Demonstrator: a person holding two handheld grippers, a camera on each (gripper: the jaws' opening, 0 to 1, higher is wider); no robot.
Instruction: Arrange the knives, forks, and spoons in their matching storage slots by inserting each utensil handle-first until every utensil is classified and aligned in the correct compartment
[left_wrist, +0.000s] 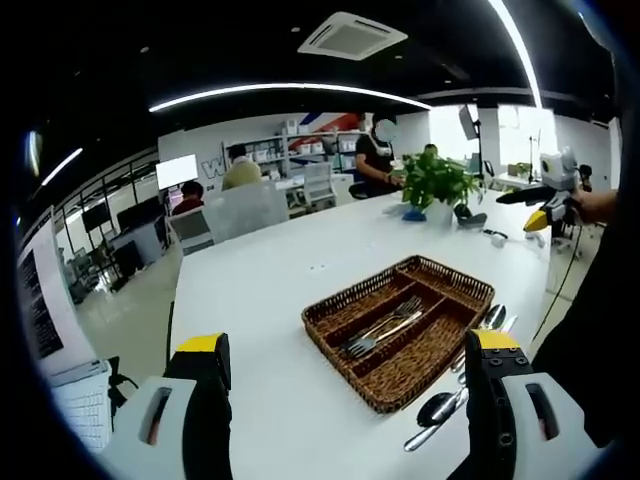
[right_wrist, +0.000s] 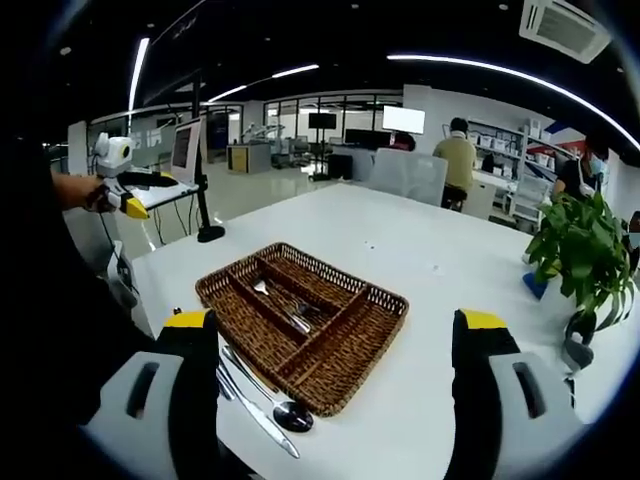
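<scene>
Now I hold both grippers, left (left_wrist: 350, 370) and right (right_wrist: 335, 340), wide open and empty; wicker tray (right_wrist: 350, 355) sits ahead between my fingers, spoons (right_wrist: 270, 400) beside it.

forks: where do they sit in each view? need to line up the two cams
Left gripper view: forks lie in the middle compartment of the wicker tray, right of centre.
Right gripper view: forks lie in the tray's middle compartment, left of centre.
Shared landmark: the potted plant on the white table, beyond the tray.
</scene>
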